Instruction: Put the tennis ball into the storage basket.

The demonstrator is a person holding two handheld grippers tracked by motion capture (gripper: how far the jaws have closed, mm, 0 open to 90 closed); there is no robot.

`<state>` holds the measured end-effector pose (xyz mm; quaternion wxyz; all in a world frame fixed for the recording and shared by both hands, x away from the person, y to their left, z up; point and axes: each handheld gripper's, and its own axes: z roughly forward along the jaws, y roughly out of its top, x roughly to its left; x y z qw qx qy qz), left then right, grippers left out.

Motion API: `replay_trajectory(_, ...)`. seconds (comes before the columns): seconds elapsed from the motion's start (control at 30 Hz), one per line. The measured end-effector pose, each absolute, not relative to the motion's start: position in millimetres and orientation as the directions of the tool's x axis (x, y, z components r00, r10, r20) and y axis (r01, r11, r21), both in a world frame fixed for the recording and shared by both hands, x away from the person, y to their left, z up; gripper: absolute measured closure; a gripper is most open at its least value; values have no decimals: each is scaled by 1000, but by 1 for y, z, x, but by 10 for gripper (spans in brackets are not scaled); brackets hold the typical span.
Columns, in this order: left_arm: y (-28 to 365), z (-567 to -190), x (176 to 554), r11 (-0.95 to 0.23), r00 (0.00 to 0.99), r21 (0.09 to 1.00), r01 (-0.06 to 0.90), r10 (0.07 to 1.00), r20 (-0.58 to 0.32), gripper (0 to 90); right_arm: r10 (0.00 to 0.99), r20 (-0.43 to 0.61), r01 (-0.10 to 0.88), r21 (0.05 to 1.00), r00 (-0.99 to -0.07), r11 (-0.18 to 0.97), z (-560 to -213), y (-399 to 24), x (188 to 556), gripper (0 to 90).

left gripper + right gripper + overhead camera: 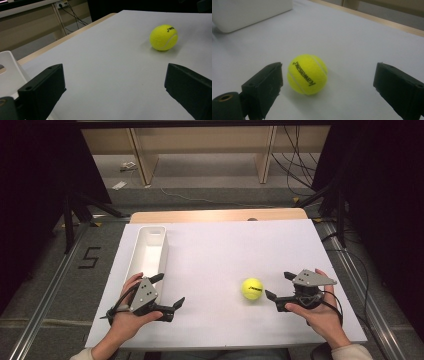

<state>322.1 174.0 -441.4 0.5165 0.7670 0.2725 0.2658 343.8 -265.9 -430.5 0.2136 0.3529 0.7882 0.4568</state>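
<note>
A yellow tennis ball (252, 288) lies on the white sheet (225, 250), right of the middle. My right gripper (278, 285) is open and points left at it, with the tips a short way from the ball. In the right gripper view the ball (307, 74) sits just ahead of the open right gripper (329, 82), close to the jaw on that view's left and touching neither jaw. My left gripper (170, 289) is open near the front left, empty, and points right. In the left gripper view the ball (163, 37) lies farther off beyond the open left gripper (115, 85).
A long white tray (150, 247) stands along the sheet's left side, just behind my left hand, and appears as the tray (10, 72) and the tray (249, 12). A wooden table edge (215, 215) runs along the back. Cables lie on the floor beyond.
</note>
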Motion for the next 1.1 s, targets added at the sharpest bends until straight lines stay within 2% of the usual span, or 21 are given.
replay_trajectory(0.47,174,-440,322,-320,714,937,137,688,131,26,736,-27,359,861,-677,362,-435,-248,353,95)
replay_trajectory(1.1,172,-440,320,-321,723,938,134,678,128,28,736,-23,409,820,-676,401,-449,-229,370,95)
